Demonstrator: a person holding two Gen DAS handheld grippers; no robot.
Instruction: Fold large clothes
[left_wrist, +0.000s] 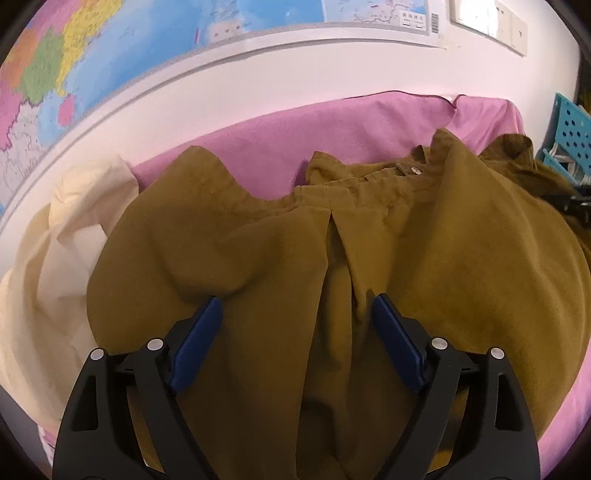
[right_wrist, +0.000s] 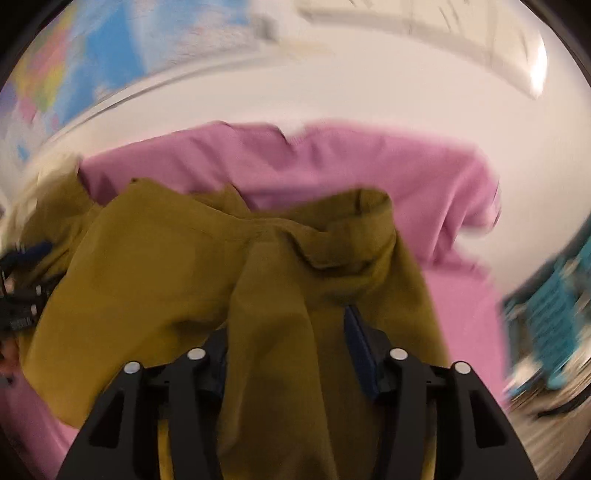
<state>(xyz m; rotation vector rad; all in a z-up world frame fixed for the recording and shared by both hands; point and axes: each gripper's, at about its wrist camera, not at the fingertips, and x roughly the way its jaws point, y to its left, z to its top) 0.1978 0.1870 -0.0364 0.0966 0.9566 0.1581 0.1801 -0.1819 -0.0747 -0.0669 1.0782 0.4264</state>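
Observation:
An olive-brown shirt (left_wrist: 424, 236) lies spread on a pink cover (left_wrist: 332, 129), collar and a button toward the far side. My left gripper (left_wrist: 295, 306) is open just above the shirt's middle, blue pads on either side of a back pleat. In the blurred right wrist view my right gripper (right_wrist: 288, 332) has a bunched fold of the same shirt (right_wrist: 147, 273) running between its jaws; cloth hides the left finger and the blue right pad (right_wrist: 358, 347) shows beside the fold. The left gripper shows at that view's left edge (right_wrist: 22, 291).
A cream cloth (left_wrist: 55, 266) lies heaped left of the shirt. A map (left_wrist: 110, 48) hangs on the white wall behind. A teal perforated crate (left_wrist: 569, 136) stands at the right; it also shows in the right wrist view (right_wrist: 554, 306).

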